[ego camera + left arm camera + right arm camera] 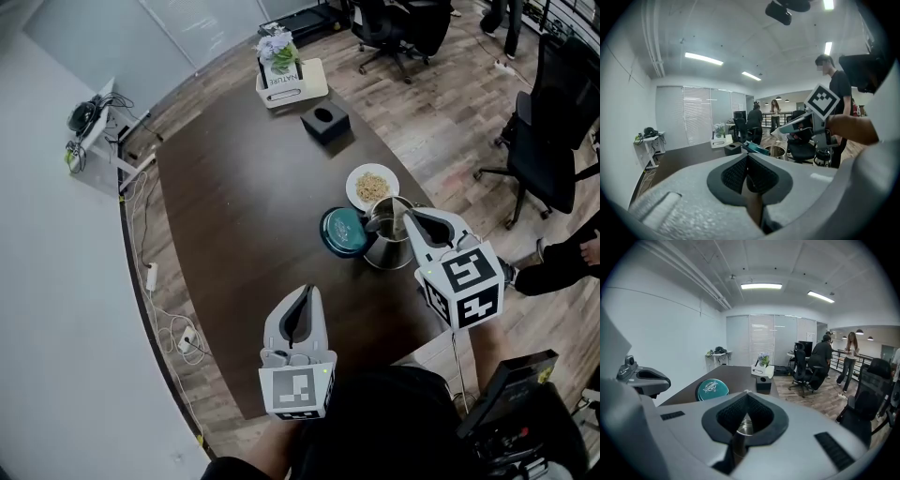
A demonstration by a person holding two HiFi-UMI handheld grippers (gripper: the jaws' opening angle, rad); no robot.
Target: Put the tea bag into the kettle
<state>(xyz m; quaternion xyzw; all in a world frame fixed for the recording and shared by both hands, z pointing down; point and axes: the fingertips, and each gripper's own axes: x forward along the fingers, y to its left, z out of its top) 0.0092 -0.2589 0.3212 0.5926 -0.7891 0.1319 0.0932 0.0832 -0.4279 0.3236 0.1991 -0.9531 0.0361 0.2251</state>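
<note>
The steel kettle (382, 249) stands open on the right side of the dark table (234, 216). My right gripper (409, 216) hovers right over its mouth with the jaws shut. A small pale tea bag (400, 225) hangs from the tips into the opening. In the right gripper view only a white speck shows at the closed tips (746, 393), with the kettle's steel (740, 427) below them. My left gripper (302, 292) floats shut and empty over the table's near part, well short of the kettle (776, 151).
A teal round tin (343, 232) touches the kettle's left side. Behind the kettle sits a white plate (372, 186) of pale shreds. Farther back are a black box (325, 122) and a white flower box (291, 80). Office chairs (548, 141) stand to the right.
</note>
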